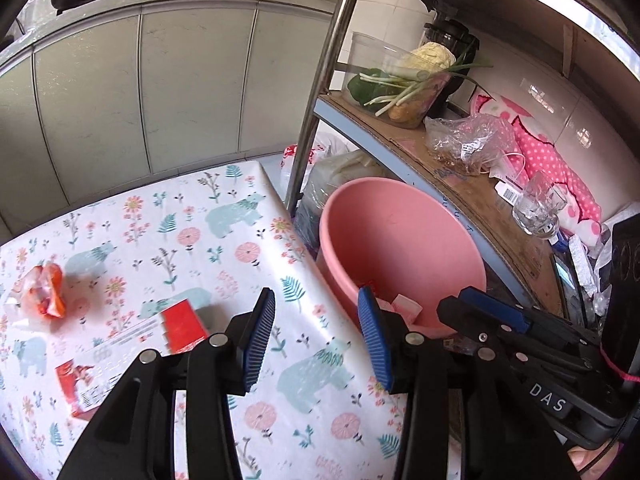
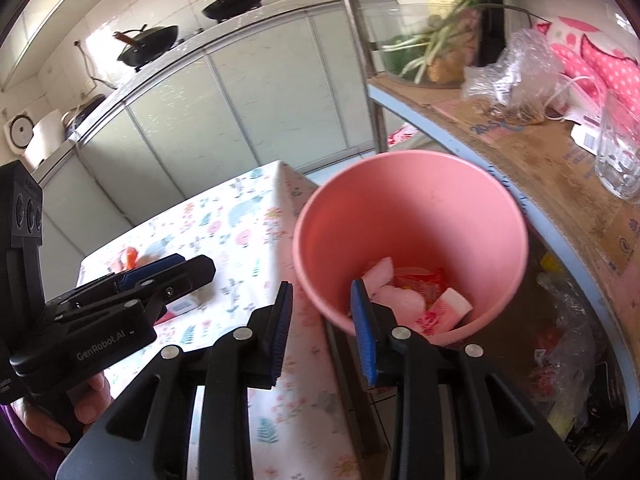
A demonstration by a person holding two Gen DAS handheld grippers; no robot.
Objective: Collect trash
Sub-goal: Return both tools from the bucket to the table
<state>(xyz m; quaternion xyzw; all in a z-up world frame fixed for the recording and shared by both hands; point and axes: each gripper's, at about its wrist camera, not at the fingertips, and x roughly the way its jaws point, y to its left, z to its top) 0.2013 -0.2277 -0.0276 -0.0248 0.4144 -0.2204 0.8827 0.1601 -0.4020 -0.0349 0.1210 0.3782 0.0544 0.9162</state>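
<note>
A pink bin stands on the floor beside the table; in the right wrist view it holds several scraps of white, pink and red wrapper. On the floral tablecloth lie a crumpled orange wrapper and a flat red-and-white packet. My left gripper is open and empty over the table's right edge, near the packet. My right gripper is open and empty, just in front of the bin's near rim. Each gripper shows in the other's view.
A metal shelf with a steel post stands right of the bin, carrying a bowl of vegetables, a plastic bag and a glass. Grey cabinets stand behind the table. More bagged clutter lies under the shelf.
</note>
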